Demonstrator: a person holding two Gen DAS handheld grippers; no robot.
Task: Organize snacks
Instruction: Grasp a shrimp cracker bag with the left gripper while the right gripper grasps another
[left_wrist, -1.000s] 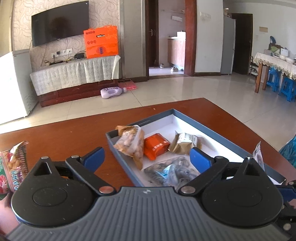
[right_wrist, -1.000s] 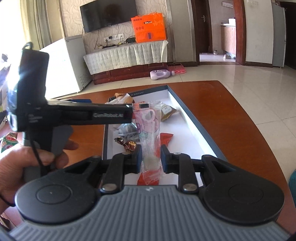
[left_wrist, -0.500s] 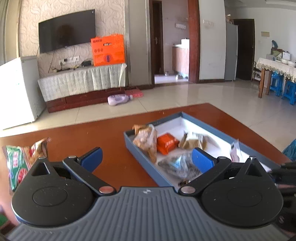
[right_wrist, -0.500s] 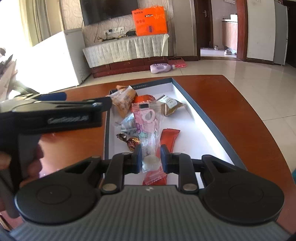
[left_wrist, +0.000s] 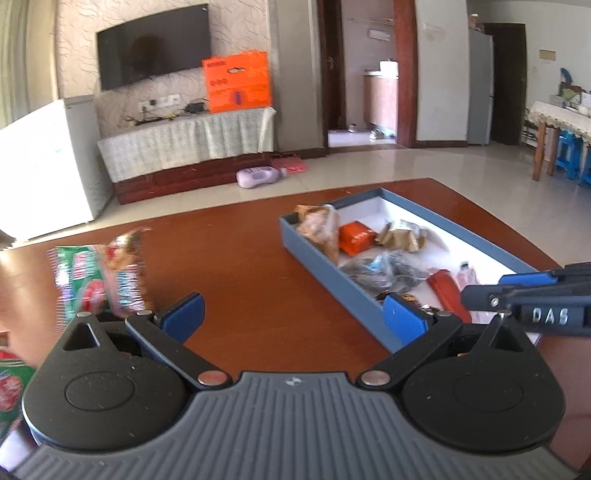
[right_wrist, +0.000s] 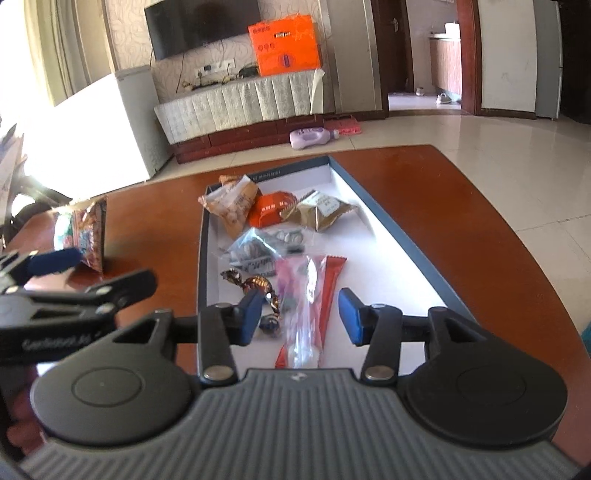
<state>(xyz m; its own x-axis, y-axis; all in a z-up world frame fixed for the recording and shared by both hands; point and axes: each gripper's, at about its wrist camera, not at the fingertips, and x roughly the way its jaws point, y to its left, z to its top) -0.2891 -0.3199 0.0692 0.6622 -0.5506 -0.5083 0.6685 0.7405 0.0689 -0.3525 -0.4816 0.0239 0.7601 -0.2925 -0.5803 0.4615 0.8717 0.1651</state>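
Right tongs (right_wrist: 303, 314) have just been opening up, and the clear pink candy packet (right_wrist: 301, 295) now sits loose between the blue pads with gaps on both sides, so it's not pinched anymore. The packet lies in the blue tray (right_wrist: 388, 221), at its near end, on top of a red stick wrapper (right_wrist: 330, 284). Also in the tray: a gold-foil candy (right_wrist: 255, 283) just left of the packet, a clear bag of pale nuts (right_wrist: 258, 251) behind it, and at the far end a tan peanut bag (right_wrist: 232, 205), an orange pack (right_wrist: 269, 212) and a brown-and-white sachet (right_wrist: 321, 210) in a row.

Left tongs (left_wrist: 293, 319) are spread wide with nothing in them, hanging over bare counter (left_wrist: 240, 258) left of the tray. A green and red snack bag (left_wrist: 99, 277) stands on the counter well left of the tray, just beyond the left tongs' left pad.
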